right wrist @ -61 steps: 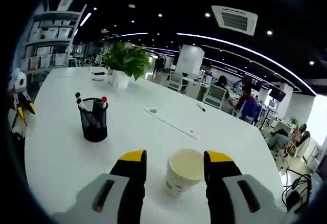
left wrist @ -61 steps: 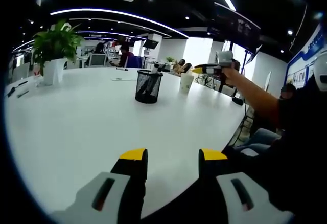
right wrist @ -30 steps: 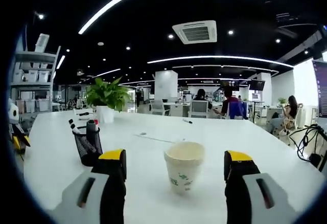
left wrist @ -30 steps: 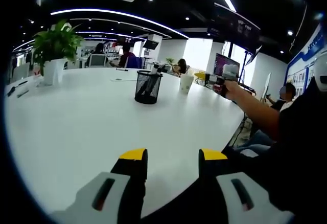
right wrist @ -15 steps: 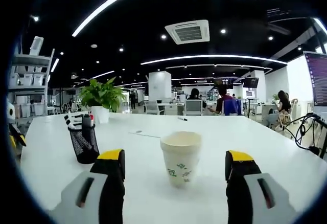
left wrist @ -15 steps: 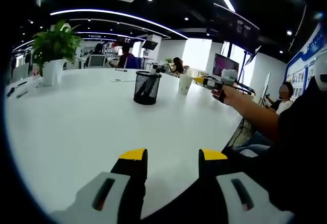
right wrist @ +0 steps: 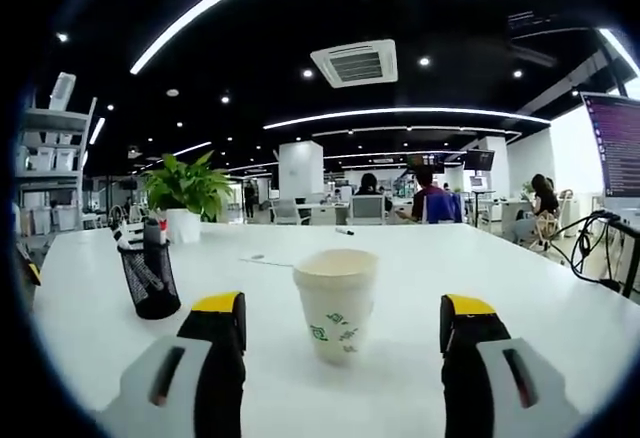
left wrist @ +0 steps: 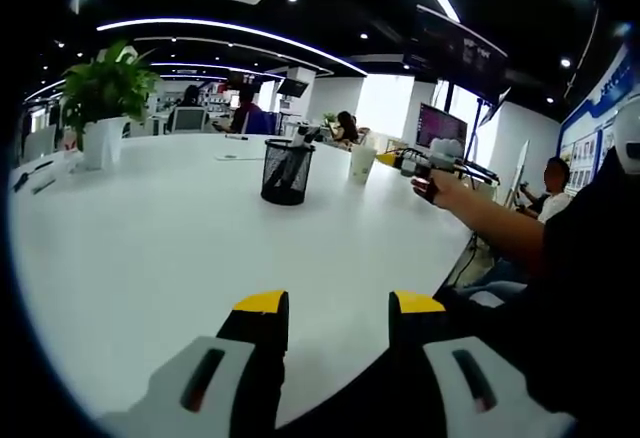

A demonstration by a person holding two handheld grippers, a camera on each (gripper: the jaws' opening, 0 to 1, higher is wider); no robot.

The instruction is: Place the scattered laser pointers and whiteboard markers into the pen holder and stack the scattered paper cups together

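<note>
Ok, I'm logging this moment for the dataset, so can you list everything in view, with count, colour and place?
Table: one, white, under everything.
Pen holder: one, black mesh, mid-table, markers sticking out.
Paper cup: one, white with green print, upright between the right gripper's open jaws, untouched.
Potted plant: one, green in white pot, far table edge.
Pen: one, dark, lying far back.
Seated people: several, at background desks.
Left gripper: yellow-tipped, open, over the near table edge.
Right gripper: yellow-tipped, open.

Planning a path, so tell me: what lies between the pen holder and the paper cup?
Bare white table in the right gripper view: nothing between the pen holder and the paper cup.
</note>
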